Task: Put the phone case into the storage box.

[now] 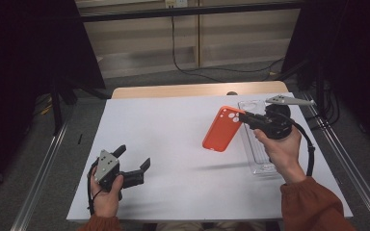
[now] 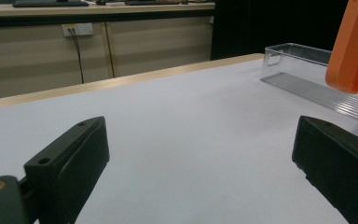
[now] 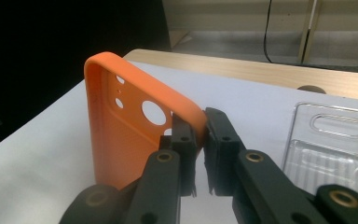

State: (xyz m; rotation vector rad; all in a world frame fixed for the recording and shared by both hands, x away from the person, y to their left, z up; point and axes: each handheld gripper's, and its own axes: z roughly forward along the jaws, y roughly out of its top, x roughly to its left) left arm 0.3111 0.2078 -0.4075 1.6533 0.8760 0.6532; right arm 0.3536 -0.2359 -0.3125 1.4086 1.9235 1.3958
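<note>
Clearly light and a bit flexible, the orange phone case hangs above the worktop near its right edge, pinched by its rim in the right claw, while the left claw gapes wide and empty

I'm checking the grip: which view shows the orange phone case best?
The right gripper view: the orange phone case looms close, its edge pinched between the fingers. The high view shows it whole but small; the left gripper view catches one corner.
</note>
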